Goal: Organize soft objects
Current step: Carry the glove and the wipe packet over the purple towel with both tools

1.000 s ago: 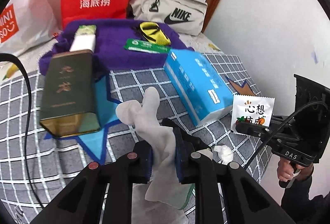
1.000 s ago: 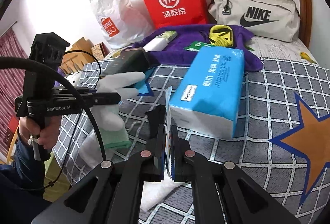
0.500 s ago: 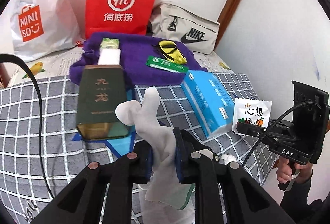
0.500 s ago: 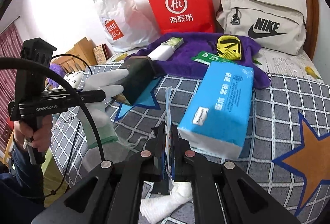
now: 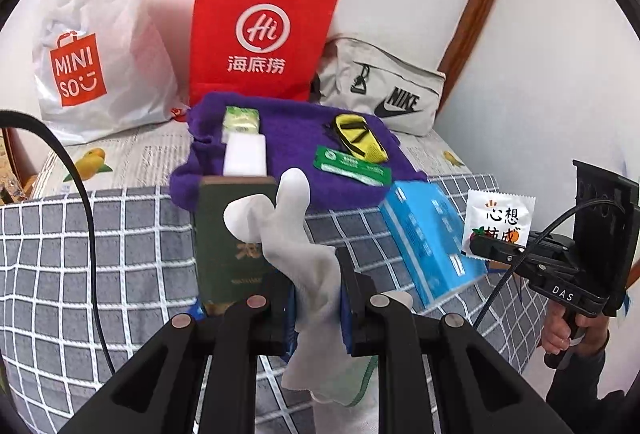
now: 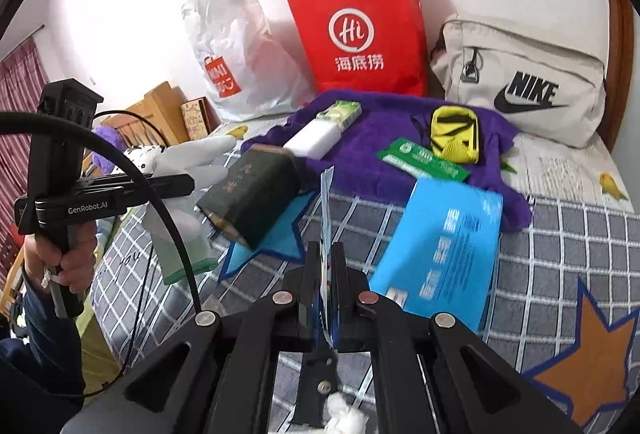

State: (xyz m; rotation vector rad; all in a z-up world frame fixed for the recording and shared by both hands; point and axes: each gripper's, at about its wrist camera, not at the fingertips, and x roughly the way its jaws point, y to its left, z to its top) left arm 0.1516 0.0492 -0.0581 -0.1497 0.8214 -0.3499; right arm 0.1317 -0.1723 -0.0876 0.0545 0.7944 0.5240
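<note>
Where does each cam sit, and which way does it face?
Left wrist: on the left gripper, aimed down across the bed at the red bag; its jaws pinch a white glove; the other hand shows at right.
Right wrist: on the right gripper, same heading; jaws pinch a sachet edge-on; the other hand shows at left.
Shared: red bag, Nike bag, purple towel, blue tissue pack, green tin.
</note>
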